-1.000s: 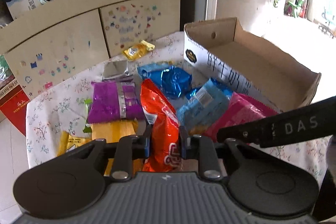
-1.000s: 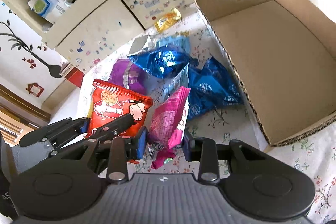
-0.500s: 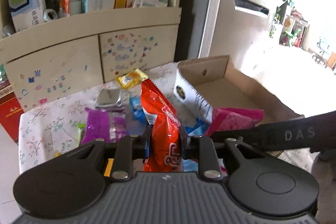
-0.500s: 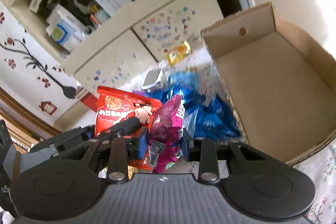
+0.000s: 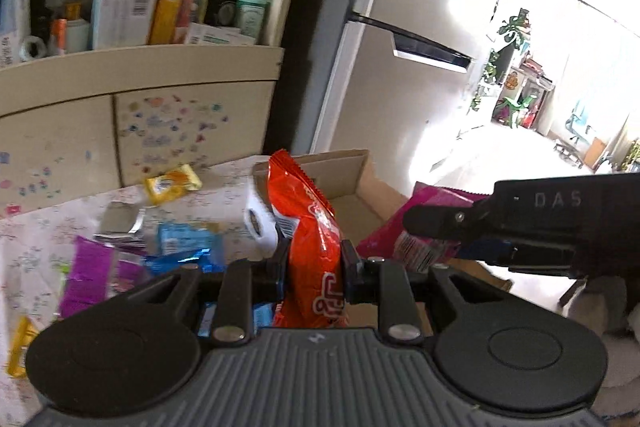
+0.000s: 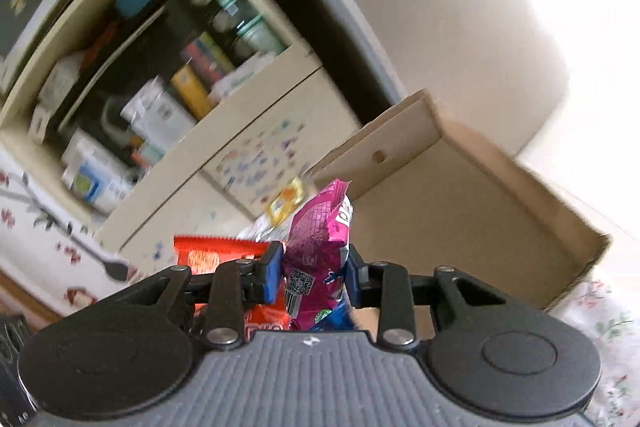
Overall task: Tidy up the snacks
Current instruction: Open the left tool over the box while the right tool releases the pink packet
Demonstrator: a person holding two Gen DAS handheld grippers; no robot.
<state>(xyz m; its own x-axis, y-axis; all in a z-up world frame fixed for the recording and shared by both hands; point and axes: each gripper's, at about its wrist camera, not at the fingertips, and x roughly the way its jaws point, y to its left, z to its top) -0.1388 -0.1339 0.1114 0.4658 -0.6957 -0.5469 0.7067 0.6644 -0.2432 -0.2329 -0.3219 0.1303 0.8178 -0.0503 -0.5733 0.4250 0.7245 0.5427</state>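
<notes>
While both snack bags hang clear of the table (image 5: 36,247), each gripper has its fingers clamped on one. The left gripper (image 5: 312,263) pinches a red snack bag (image 5: 310,227) by its lower half, the bag standing upright between the blue pads with its serrated top edge above them. The right gripper (image 6: 314,277) squeezes a pink snack bag (image 6: 320,231) the same way, barcode side facing the camera, its crimped top upright.

From the left wrist view, the right gripper (image 5: 440,227) reaches in from the right edge with the pink bag (image 5: 416,223) in its grip, just beside the red one and over the near part of the cardboard box (image 5: 360,179). The box (image 6: 460,195) sits open-topped at the table's right side.

On the flowered tablecloth lie the other snacks: a yellow packet (image 5: 172,183) near the far edge, a silver packet (image 5: 120,223) and a blue packet (image 5: 184,243) toward the middle, a purple packet (image 5: 92,275) closer in, and another yellow one (image 5: 20,347) at the near left edge. Behind the table stands a cream cabinet (image 5: 140,75) with stickers on its doors and boxes on its shelf.
</notes>
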